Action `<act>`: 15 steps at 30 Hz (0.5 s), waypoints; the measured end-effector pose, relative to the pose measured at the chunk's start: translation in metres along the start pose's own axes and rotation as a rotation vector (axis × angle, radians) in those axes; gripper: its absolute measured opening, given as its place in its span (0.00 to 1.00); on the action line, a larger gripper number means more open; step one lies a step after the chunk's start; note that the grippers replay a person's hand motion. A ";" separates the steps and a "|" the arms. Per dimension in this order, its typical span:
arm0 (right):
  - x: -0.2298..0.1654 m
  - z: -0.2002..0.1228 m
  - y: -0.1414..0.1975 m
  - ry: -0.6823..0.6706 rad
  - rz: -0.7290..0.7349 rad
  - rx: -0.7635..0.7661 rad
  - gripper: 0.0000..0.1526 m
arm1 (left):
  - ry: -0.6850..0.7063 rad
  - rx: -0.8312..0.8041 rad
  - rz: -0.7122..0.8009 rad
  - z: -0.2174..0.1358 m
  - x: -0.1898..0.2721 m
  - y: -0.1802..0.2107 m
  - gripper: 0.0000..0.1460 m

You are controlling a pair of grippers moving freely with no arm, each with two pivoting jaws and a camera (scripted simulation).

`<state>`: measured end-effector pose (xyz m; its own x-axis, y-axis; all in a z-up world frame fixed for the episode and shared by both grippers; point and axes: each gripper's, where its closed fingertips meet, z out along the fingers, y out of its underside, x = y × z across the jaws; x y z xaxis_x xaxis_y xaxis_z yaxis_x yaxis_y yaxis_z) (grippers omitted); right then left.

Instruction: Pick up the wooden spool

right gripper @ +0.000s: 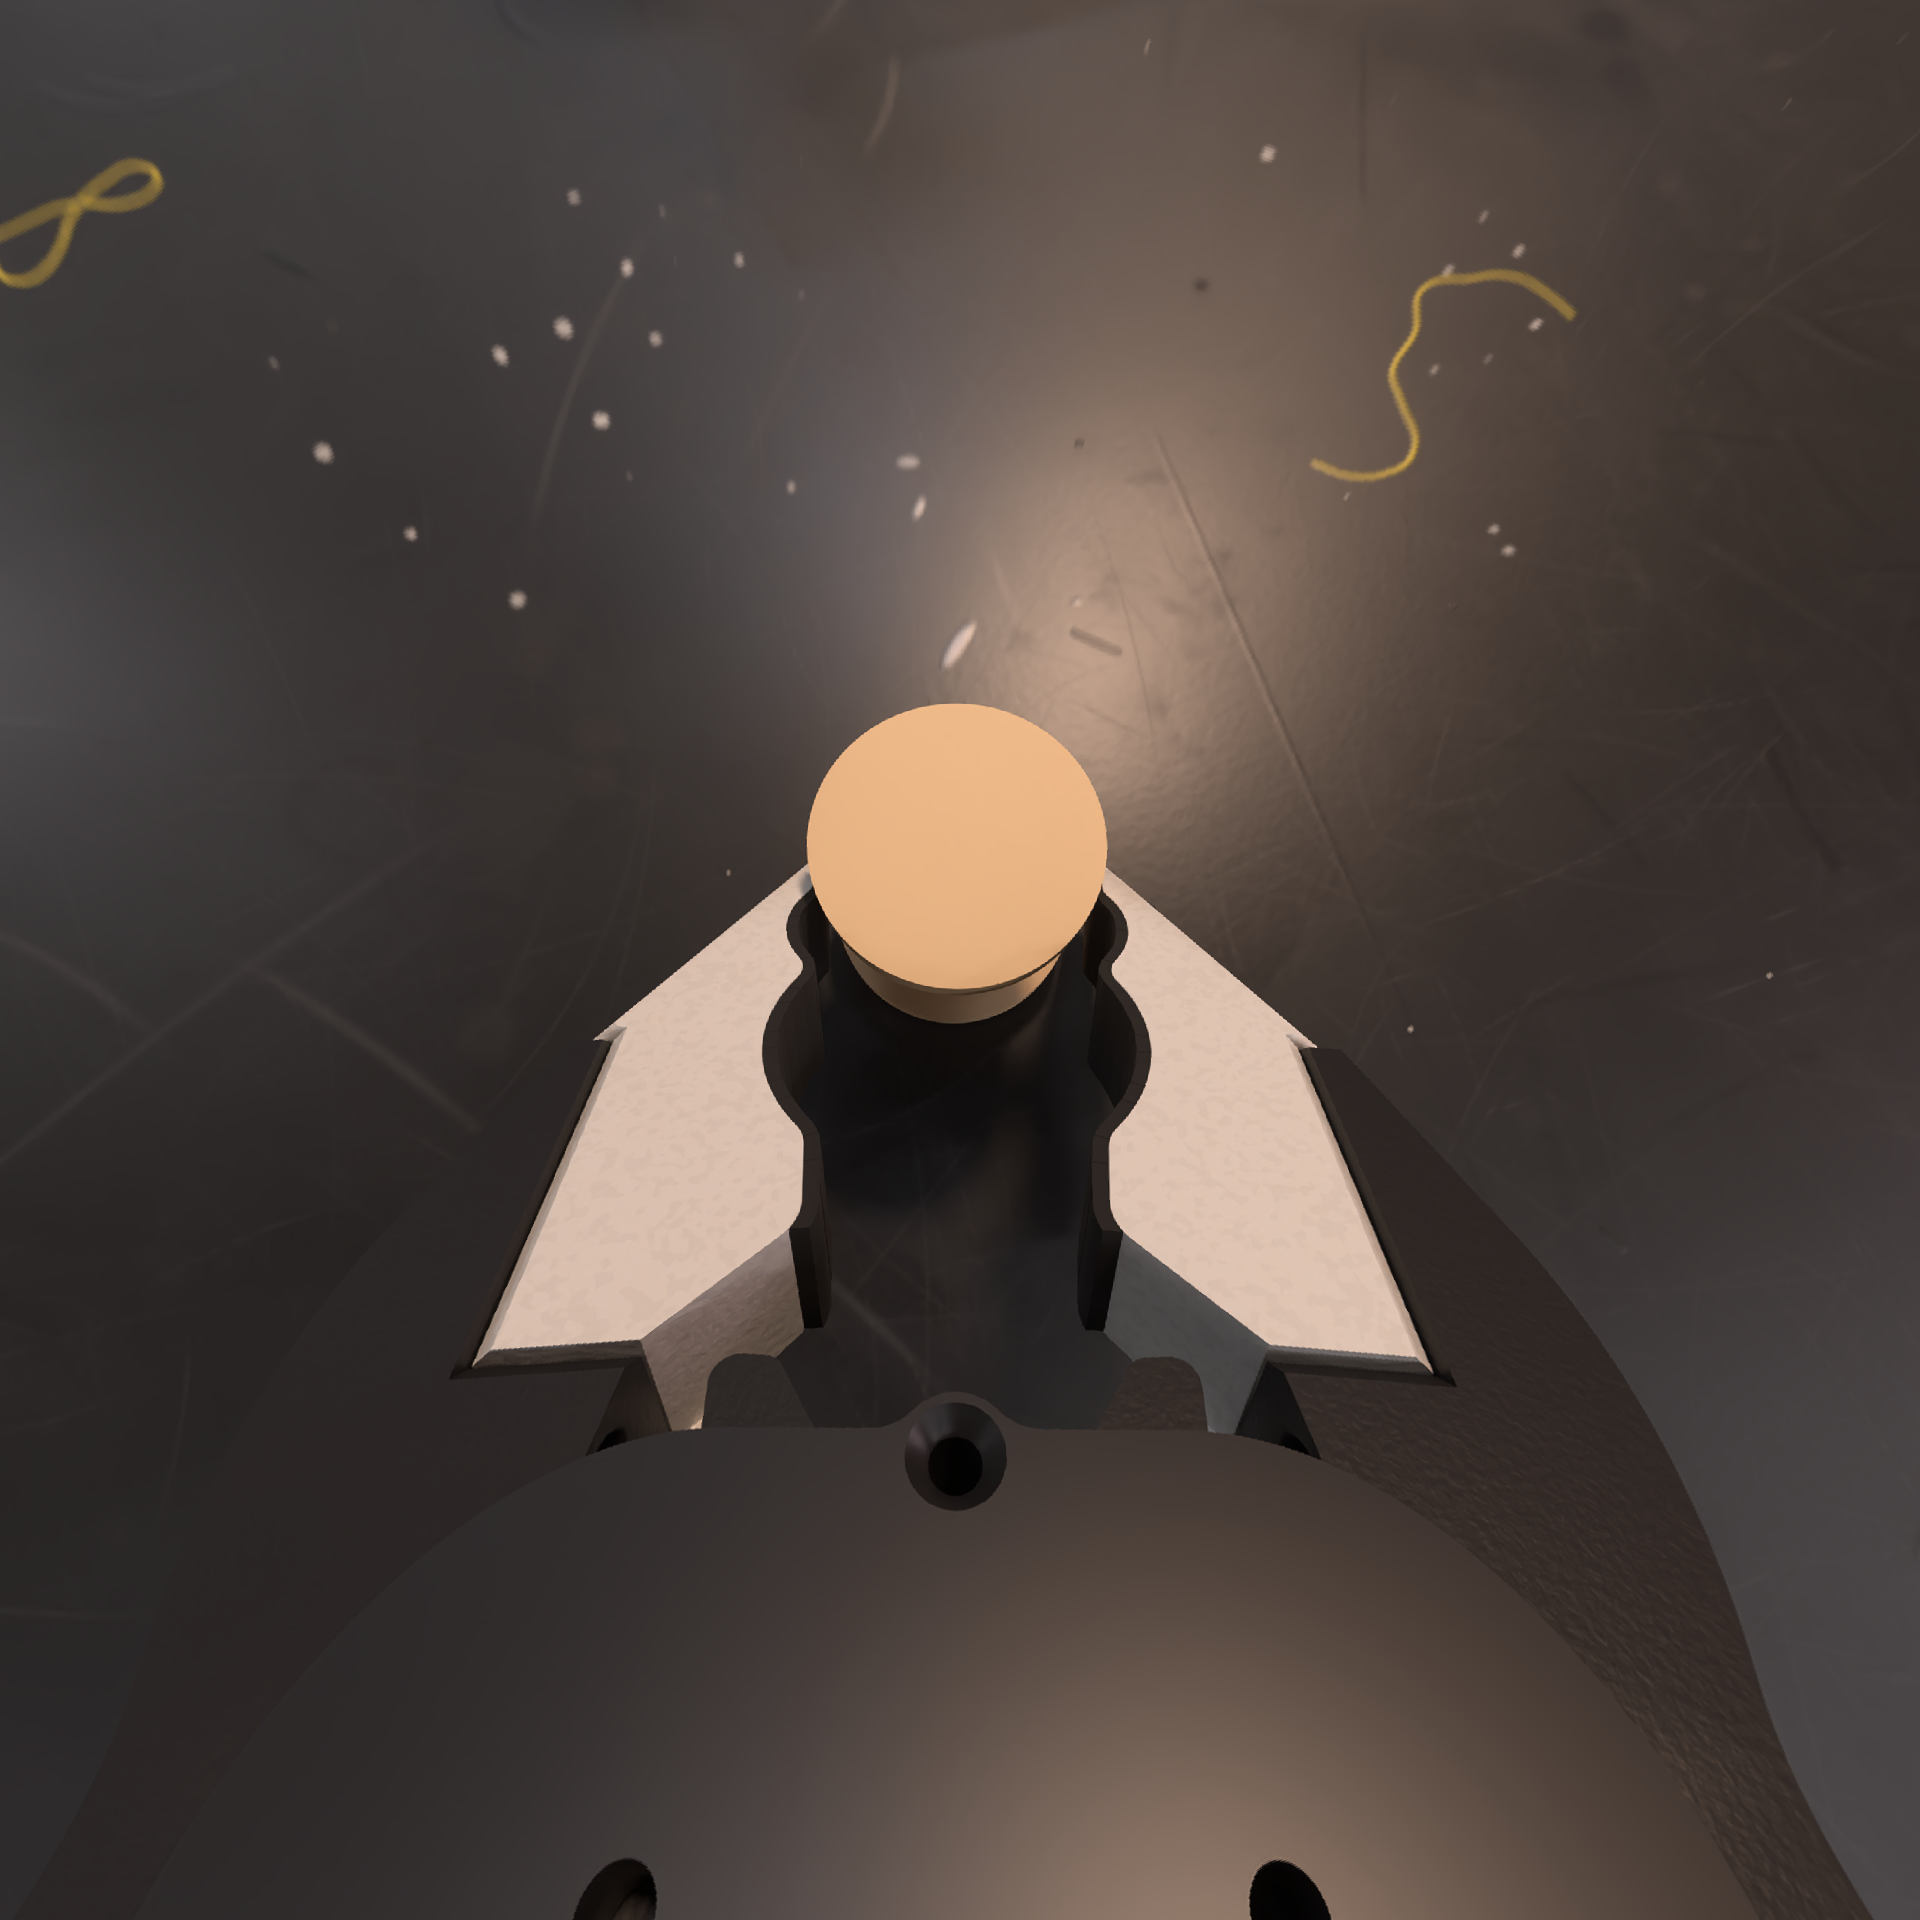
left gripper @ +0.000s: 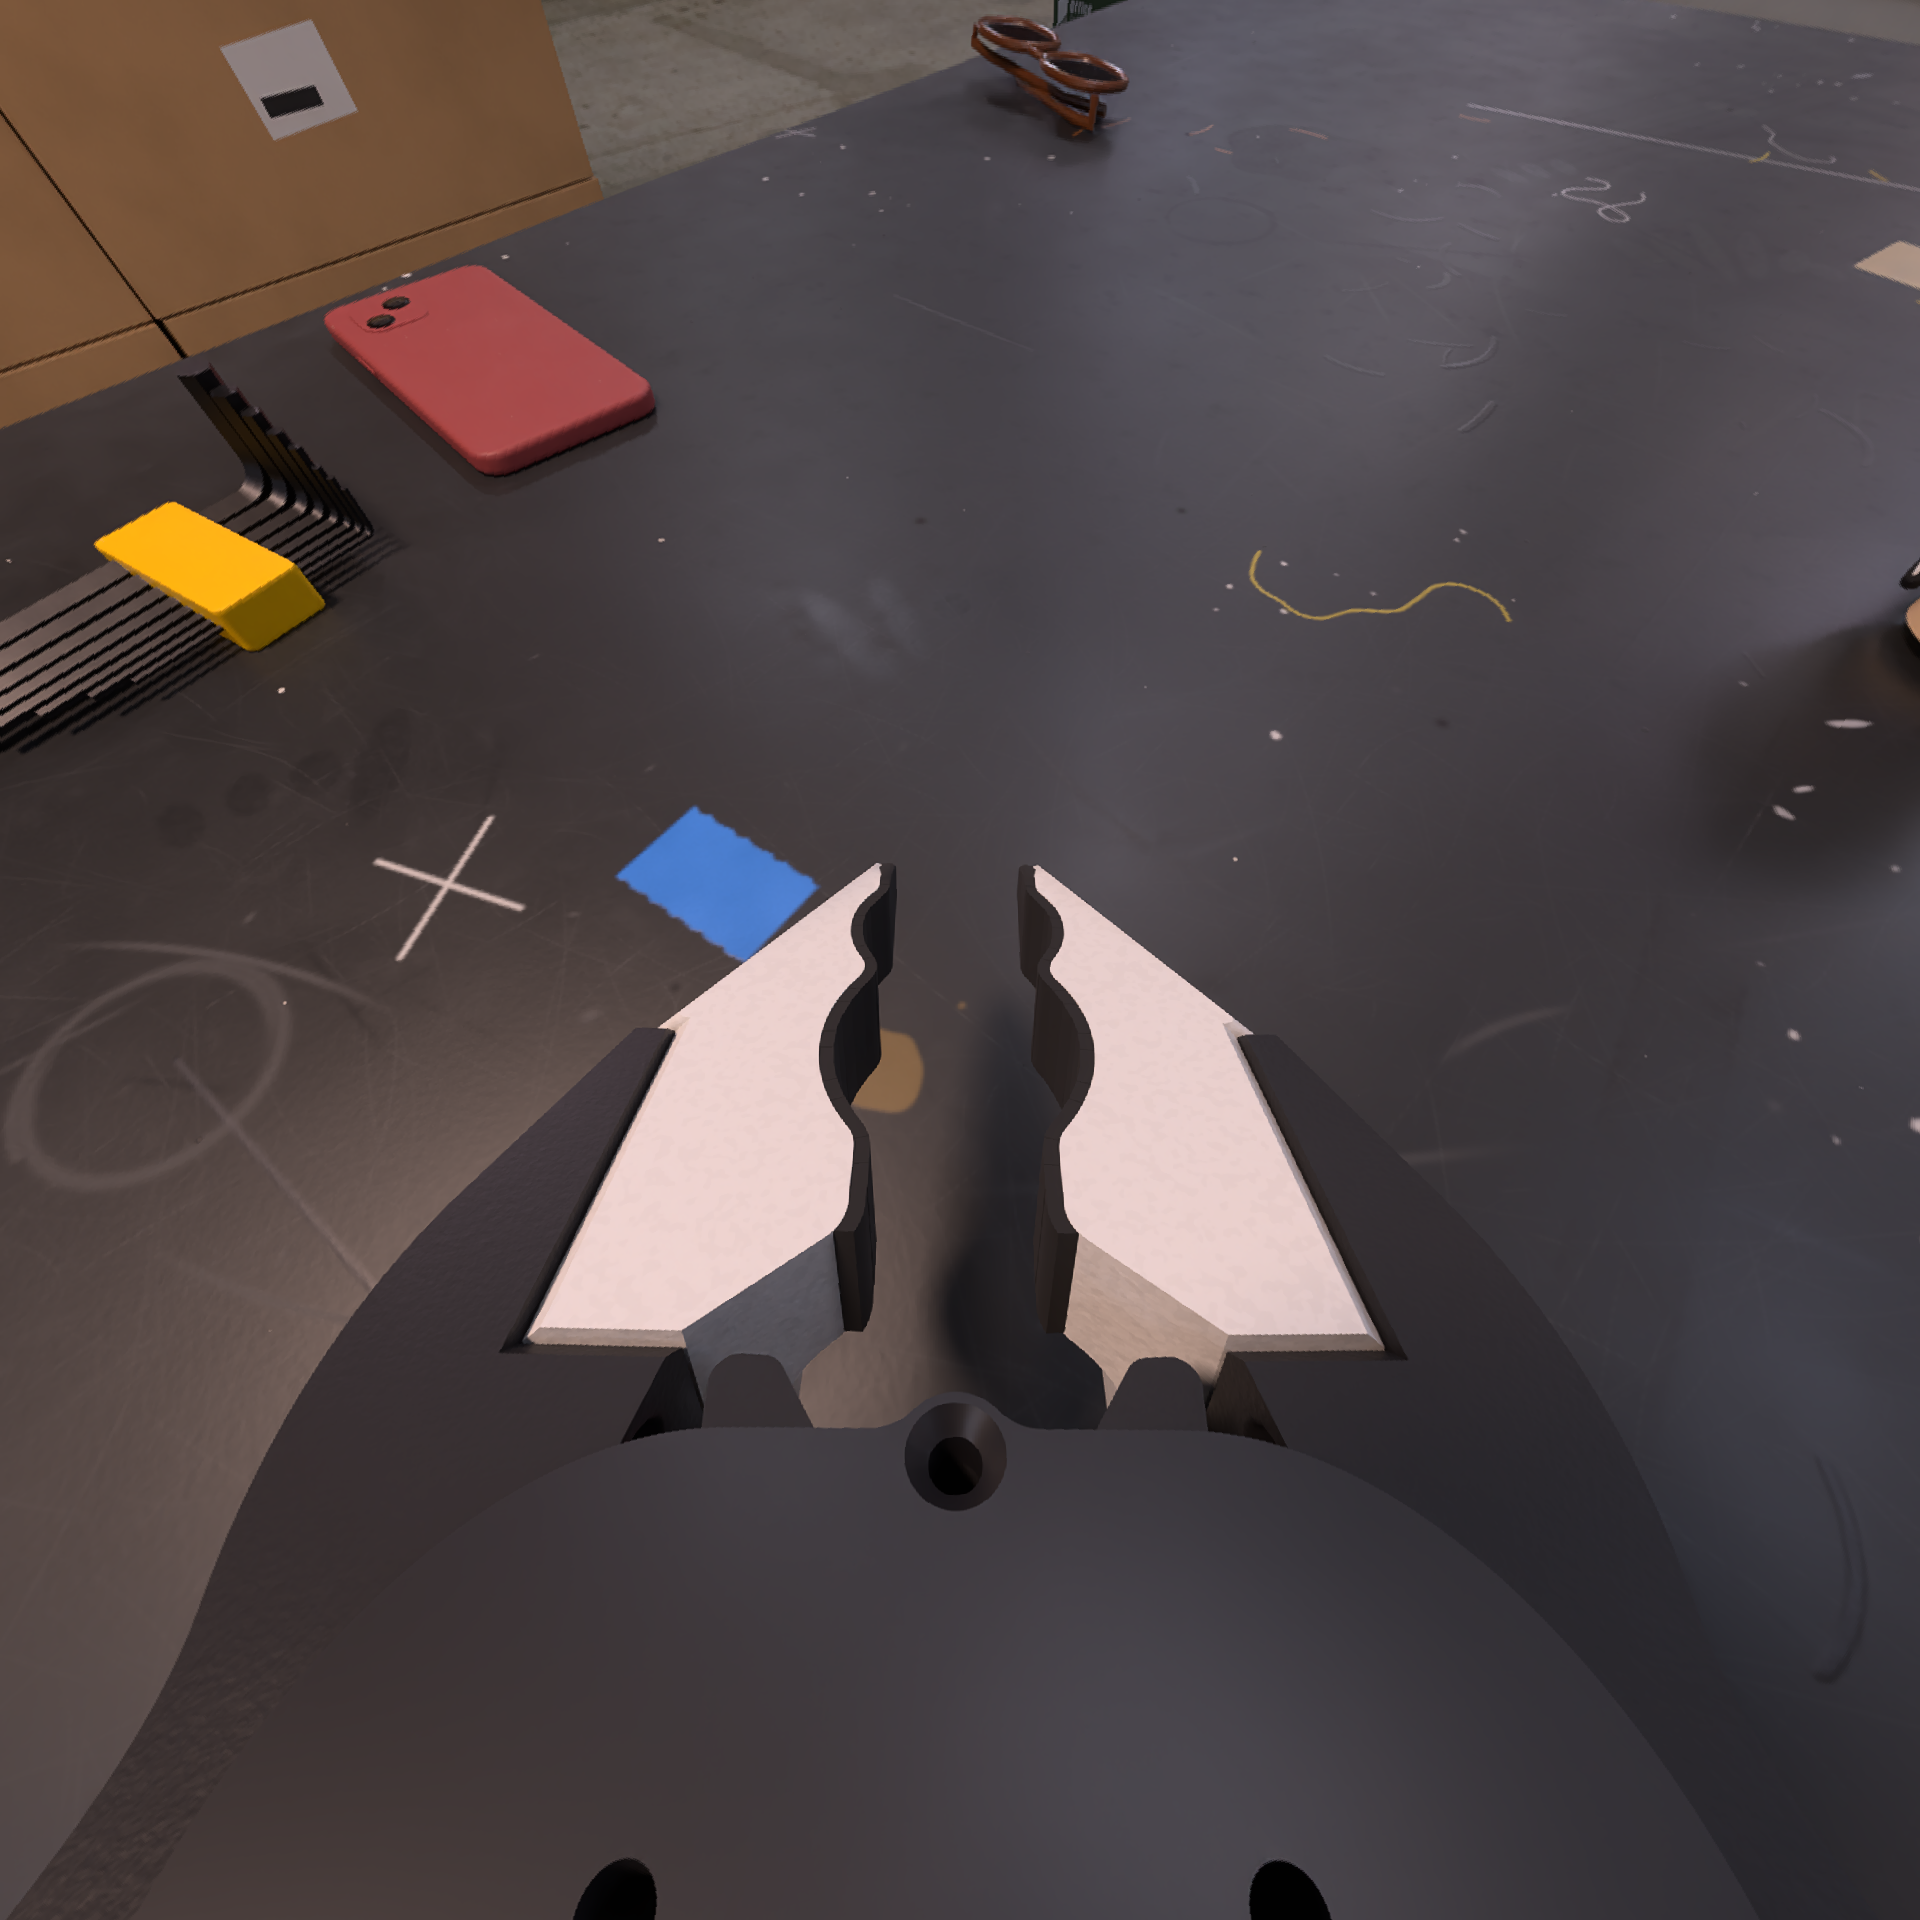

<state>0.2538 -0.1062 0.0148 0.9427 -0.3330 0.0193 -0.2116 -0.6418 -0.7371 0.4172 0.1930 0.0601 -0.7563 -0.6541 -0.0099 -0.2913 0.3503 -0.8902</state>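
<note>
Wooden and pale tan, the spool (right gripper: 956, 847) stands upright in the right wrist view, its round top face turned to the camera and its narrower body dropping away into shadow beneath. It sits between the tips of the right gripper (right gripper: 956, 883), whose fingers (right gripper: 675, 1143) flank it on both sides; the top flange overlaps both tips, so the jaws look closed on the spool's body (actual contact lies hidden under the flange). Dark, scratched table (right gripper: 312, 831) surrounds it, flecked with white specks, with a yellow thread (right gripper: 1403, 384) lying to the upper right and a looped one (right gripper: 78, 223) at the left edge.

In the left wrist view the left gripper (left gripper: 956, 878) hangs over the same dark table with its jaws parted by a narrow gap and nothing between them. A blue patch (left gripper: 707, 878) lies just beside its left fingertip, a white chalk cross (left gripper: 449, 886) farther left. Toward the far left are a set of black hex keys (left gripper: 281, 488) in a yellow holder (left gripper: 213, 571), and near them a red phone (left gripper: 488, 364) lying face down. Brown glasses (left gripper: 1049, 73) rest at the far edge, and a cardboard box (left gripper: 208, 229) stands beyond the table's left corner. At the right edge of this view a small tan sliver shows (too little to identify).
</note>
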 end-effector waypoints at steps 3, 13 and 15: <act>0.003 -0.004 -0.017 0.004 0.011 0.087 0.32 | 0.001 0.003 -0.004 0.000 0.000 0.000 0.16; 0.028 0.065 -0.109 0.174 0.390 0.272 0.32 | 0.003 0.008 0.012 -0.001 0.003 -0.003 0.16; 0.025 0.081 -0.114 0.165 0.454 0.255 0.32 | 0.004 0.019 0.015 -0.002 0.005 -0.006 0.16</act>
<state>0.3224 0.0144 0.0448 0.7140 -0.6546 -0.2484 -0.4995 -0.2275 -0.8359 0.4142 0.1894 0.0665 -0.7629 -0.6461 -0.0216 -0.2684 0.3470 -0.8986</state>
